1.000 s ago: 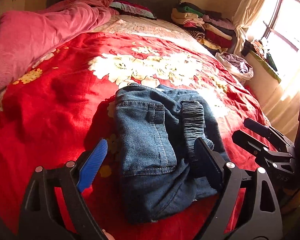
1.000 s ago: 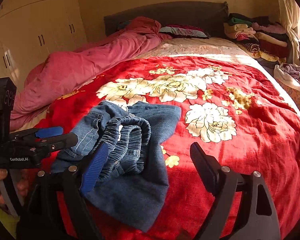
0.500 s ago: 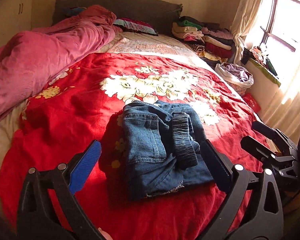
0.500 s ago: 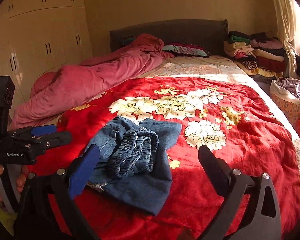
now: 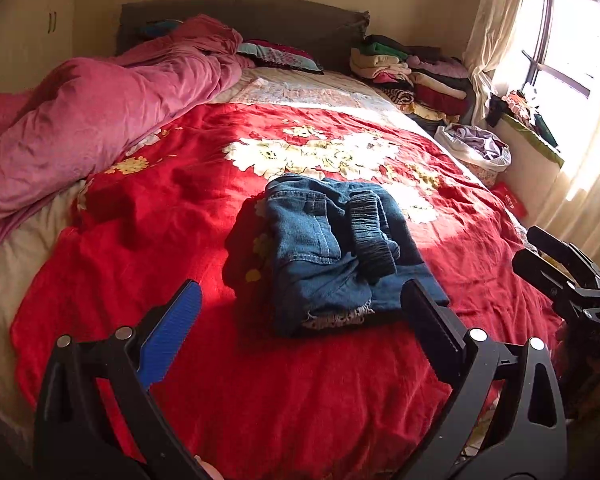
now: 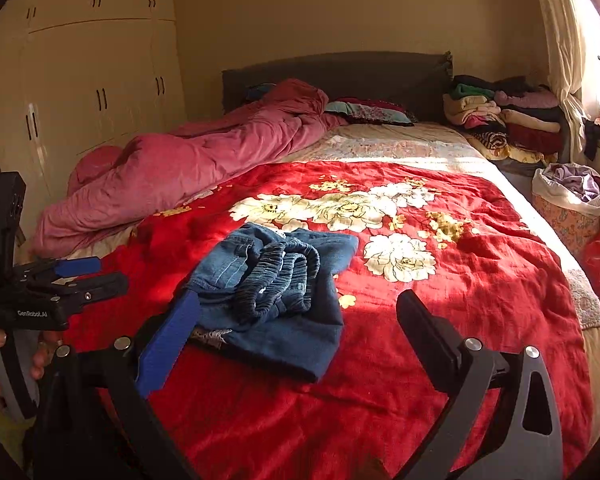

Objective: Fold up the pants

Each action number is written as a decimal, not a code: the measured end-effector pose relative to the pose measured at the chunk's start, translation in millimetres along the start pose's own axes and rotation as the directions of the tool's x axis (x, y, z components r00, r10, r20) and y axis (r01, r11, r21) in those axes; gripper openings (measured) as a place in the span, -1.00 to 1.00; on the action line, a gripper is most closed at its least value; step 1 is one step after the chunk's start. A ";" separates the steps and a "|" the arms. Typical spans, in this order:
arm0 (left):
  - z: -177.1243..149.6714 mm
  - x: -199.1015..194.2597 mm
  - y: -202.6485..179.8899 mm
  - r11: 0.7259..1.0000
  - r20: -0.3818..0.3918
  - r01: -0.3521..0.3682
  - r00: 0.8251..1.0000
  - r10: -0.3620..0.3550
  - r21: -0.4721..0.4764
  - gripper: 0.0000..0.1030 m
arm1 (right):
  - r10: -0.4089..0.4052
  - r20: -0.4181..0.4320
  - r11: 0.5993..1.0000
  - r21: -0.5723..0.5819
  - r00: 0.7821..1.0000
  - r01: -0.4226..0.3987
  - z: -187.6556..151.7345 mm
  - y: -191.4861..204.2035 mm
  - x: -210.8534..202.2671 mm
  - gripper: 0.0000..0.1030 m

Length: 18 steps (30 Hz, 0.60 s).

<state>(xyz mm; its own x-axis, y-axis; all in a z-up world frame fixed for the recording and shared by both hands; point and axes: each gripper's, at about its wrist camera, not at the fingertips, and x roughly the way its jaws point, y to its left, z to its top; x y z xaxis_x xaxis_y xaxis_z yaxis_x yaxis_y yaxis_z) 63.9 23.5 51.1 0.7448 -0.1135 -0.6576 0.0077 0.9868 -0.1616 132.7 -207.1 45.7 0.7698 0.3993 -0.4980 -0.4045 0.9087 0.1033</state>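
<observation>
The blue denim pants (image 5: 332,252) lie folded in a compact bundle on the red floral blanket (image 5: 180,240), with the elastic waistband (image 5: 370,236) bunched on top. They also show in the right wrist view (image 6: 276,296). My left gripper (image 5: 300,320) is open and empty, held back above the bed's near edge, short of the pants. My right gripper (image 6: 296,332) is open and empty too, just in front of the bundle. The right gripper shows at the right edge of the left wrist view (image 5: 560,268); the left gripper shows at the left of the right wrist view (image 6: 72,276).
A pink duvet (image 5: 80,120) is heaped along the bed's left side. Folded clothes (image 5: 412,72) are stacked by the dark headboard (image 5: 240,16). A laundry basket (image 6: 568,200) stands on the floor at the right, near the window. A wardrobe (image 6: 92,88) fills the left wall.
Both grippers have drawn back and up from the pants, so the bundle looks smaller and farther away. The pants have stayed in place, folded on the blanket.
</observation>
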 end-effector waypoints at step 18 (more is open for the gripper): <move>-57.8 -5.5 7.8 1.000 -0.058 -0.016 0.998 0.015 -0.007 0.81 | -0.027 -0.124 1.000 -0.005 0.992 0.027 -57.0 17.1 -4.4 0.91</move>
<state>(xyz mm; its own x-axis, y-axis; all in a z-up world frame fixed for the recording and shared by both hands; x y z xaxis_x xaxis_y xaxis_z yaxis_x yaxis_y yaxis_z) 21.3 25.1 10.9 0.7050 -0.1048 -0.7014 -0.0087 0.9877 -0.1563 94.3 -200.3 0.6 0.7136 0.3562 -0.6032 -0.3862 0.9185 0.0855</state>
